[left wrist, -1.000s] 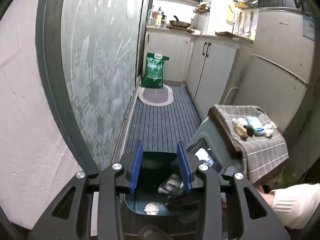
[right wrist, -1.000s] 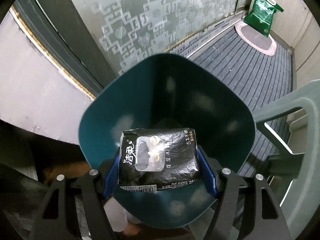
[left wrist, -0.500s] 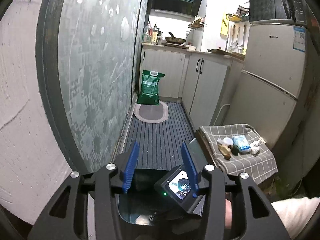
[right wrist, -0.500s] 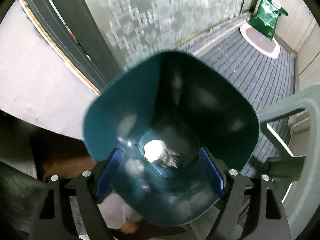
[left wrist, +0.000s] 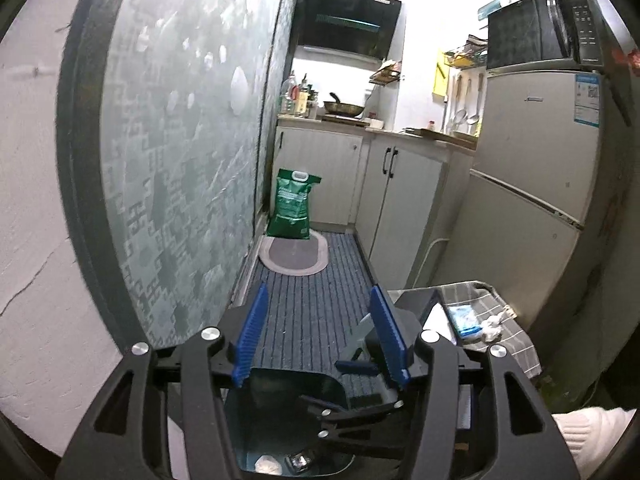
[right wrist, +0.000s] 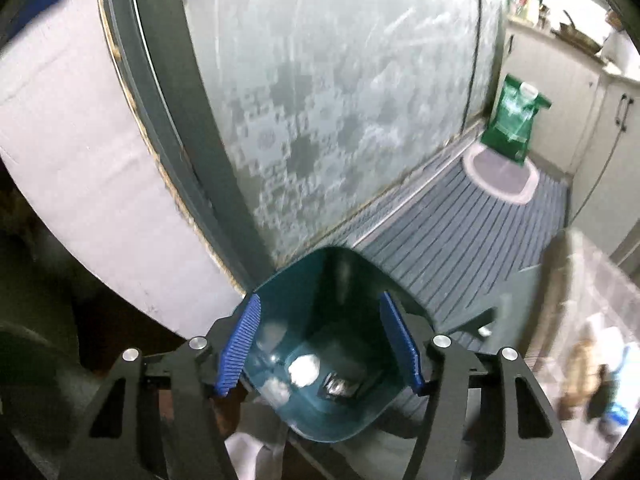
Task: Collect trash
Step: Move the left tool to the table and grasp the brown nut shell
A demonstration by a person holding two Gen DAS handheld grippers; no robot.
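Hovering over the teal bin (right wrist: 320,364), my right claw (right wrist: 318,346) and left claw (left wrist: 320,334) both gape, released, a black packet (right wrist: 340,386) lying inside.

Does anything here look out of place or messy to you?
Mostly tidy. The oddest thing is a green bag standing on the floor mat by the cabinets, not put away. Loose scraps, including crumpled tissue, lie on the checked cloth at right. The teal bin stands upright, nothing spilled around it.
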